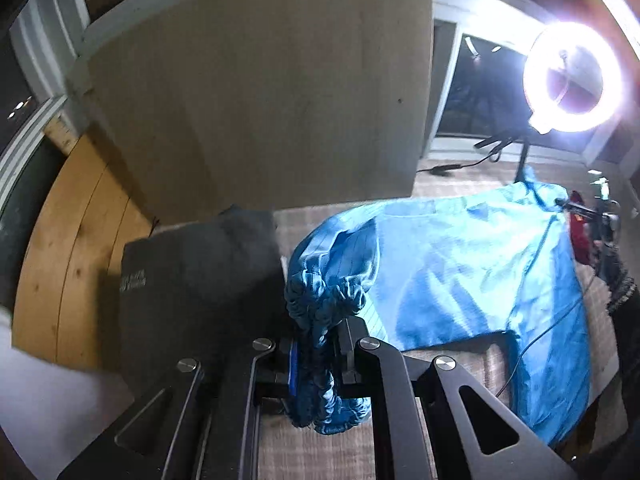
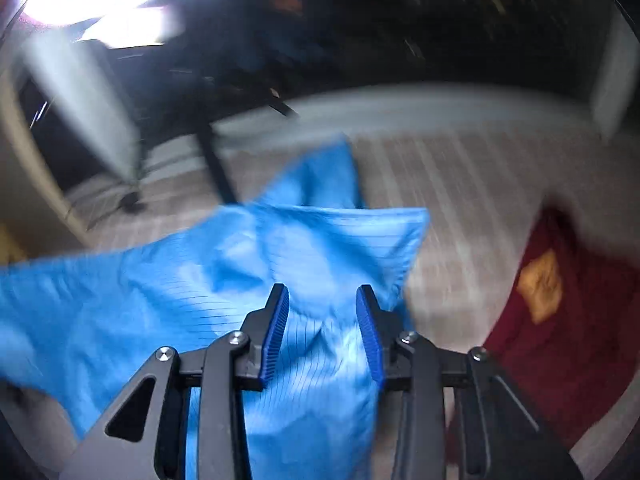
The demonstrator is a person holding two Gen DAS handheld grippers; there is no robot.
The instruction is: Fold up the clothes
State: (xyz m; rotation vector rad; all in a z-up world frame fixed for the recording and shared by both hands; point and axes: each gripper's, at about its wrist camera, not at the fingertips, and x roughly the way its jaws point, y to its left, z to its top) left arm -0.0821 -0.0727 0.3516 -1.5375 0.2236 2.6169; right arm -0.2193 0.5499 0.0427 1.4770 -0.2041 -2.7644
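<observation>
Left gripper (image 1: 316,354): jaws pinching elastic cuff (image 1: 326,300) | right gripper (image 2: 322,328): jaws spread | blue jacket (image 1: 460,264): light, limp, slippery – grip seams

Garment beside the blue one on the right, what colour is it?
Dark red garment with a yellow-orange patch, clearest in the right wrist view.

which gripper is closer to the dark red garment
Right. The right gripper hangs open over the blue garment, with the dark red garment just beside it. The left gripper, shut on the blue garment's gathered cuff, is farther away.
</observation>
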